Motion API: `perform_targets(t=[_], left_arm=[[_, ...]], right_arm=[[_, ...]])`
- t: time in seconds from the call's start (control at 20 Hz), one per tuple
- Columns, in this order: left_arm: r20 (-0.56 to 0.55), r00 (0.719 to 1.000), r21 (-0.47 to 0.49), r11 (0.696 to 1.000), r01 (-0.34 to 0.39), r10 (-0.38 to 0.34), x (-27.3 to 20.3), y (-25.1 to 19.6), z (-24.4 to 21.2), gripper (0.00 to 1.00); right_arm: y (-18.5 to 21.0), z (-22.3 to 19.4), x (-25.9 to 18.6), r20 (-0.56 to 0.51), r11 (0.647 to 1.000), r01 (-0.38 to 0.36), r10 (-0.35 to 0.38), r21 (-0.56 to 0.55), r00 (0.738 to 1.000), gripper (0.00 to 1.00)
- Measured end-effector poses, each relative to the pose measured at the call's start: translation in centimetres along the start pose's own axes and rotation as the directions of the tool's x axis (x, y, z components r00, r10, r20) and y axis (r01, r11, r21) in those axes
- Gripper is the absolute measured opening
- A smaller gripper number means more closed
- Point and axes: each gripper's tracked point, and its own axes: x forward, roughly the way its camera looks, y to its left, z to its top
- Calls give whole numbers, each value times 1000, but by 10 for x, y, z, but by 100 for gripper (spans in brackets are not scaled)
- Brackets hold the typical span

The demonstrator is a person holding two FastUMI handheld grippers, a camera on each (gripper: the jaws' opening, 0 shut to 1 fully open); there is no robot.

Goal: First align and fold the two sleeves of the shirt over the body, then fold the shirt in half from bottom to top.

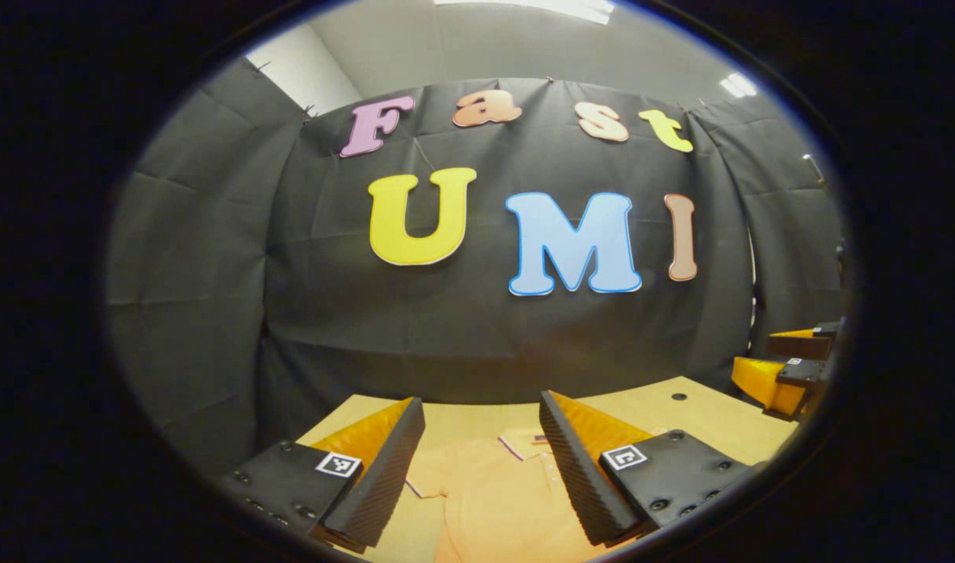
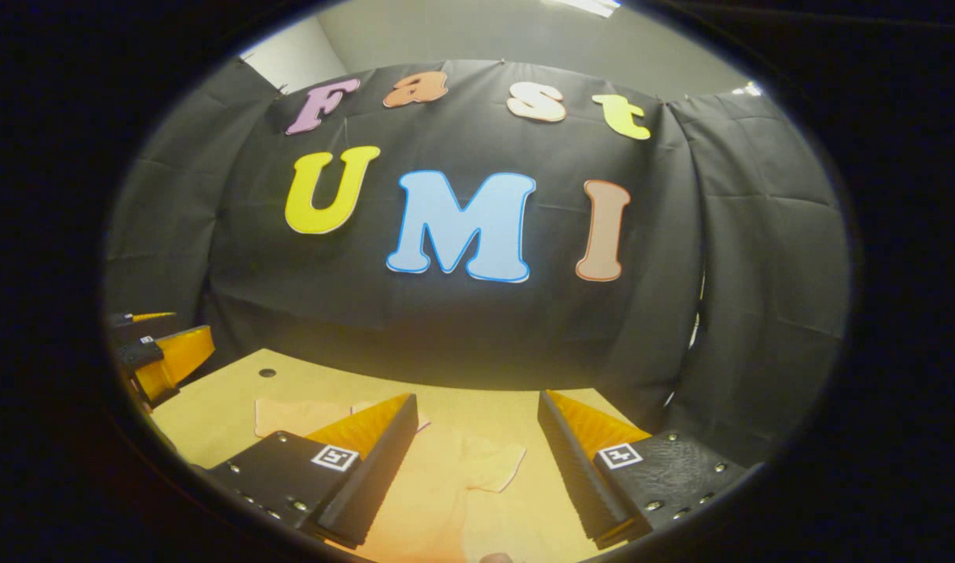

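Nearest the lens in the left gripper view, the left gripper [image 1: 481, 461] hung above the table with its two ridged fingers [image 1: 383, 477] spread wide and nothing between them. Below that gap lay the orange short-sleeved polo shirt [image 1: 500, 500], flat on the pale wooden table [image 1: 704, 422], its striped collar and button placket just beside the inner edge of the finger on the view's right. One sleeve with a striped cuff reached out toward the other finger. At the far right edge of that view the right gripper [image 1: 790, 367] showed beside the table's corner, well apart from the shirt.

From the right gripper view, the right gripper [image 2: 477, 461] also hovered over the table [image 2: 211, 414], jaws held apart and gripping nothing. The shirt [image 2: 446, 485] lay under and between them, one sleeve [image 2: 493, 465] angled out across the gap, another stretch of orange cloth [image 2: 297, 416] lying flat past the finger on the view's left. The left gripper [image 2: 160, 356] sat at that view's left rim. Behind everything stood the black cloth wall [image 2: 461, 328] of the booth. Neither sleeve looked folded over the body.
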Motion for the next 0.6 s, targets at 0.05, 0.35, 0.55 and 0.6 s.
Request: perform_targets(t=[0.05,0.35,0.55,0.6], left_arm=[[-2,1000,-1,1000,-1,1,1,2,-2,100],[-22,1000,-13,1000,-21,20,8,7,-14,100],[-43,998,-14,999,-44,43,7,13,-24,100],[-45,998,-12,999,-47,46,7,12,-25,100]], right_arm=[[0,-2,2,-4,1000,-1,1,1,1000,96],[-1,-15,23,-44,1000,-3,2,-14,999,96],[-9,-29,47,-68,999,23,-24,-22,997,96],[-11,-34,54,-80,999,23,-25,-24,997,96]])
